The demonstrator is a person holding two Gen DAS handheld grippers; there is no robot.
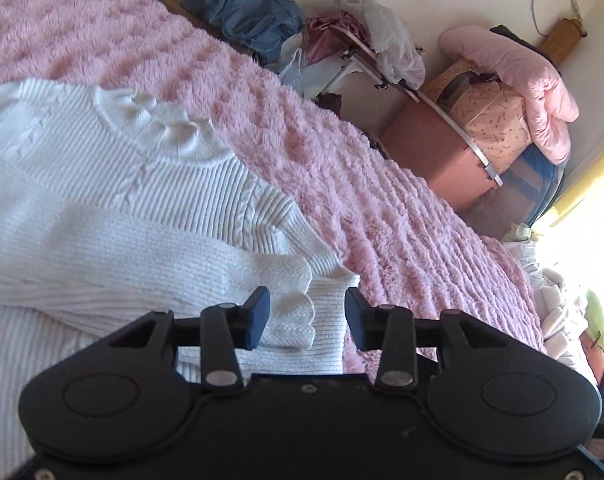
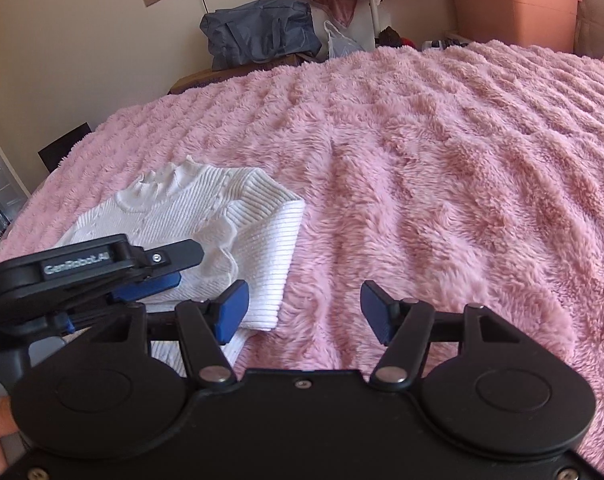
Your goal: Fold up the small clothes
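The left gripper is open over the near edge of the white sweater. A frilly cuff lies between its blue fingers, but they do not press on it. The right gripper is open too, with only the fluffy pink blanket under it. In the right view the sweater lies partly folded on the blanket, to the left, and the left gripper reaches over it from the left side.

The blanket covers the whole bed. Past the far edge, a blue bag sits by the wall. Farther right is a pink plastic box with a lid; what is inside cannot be seen. Soft pink bedding is piled on top of things there. Bright window light washes out the right edge of the left view.
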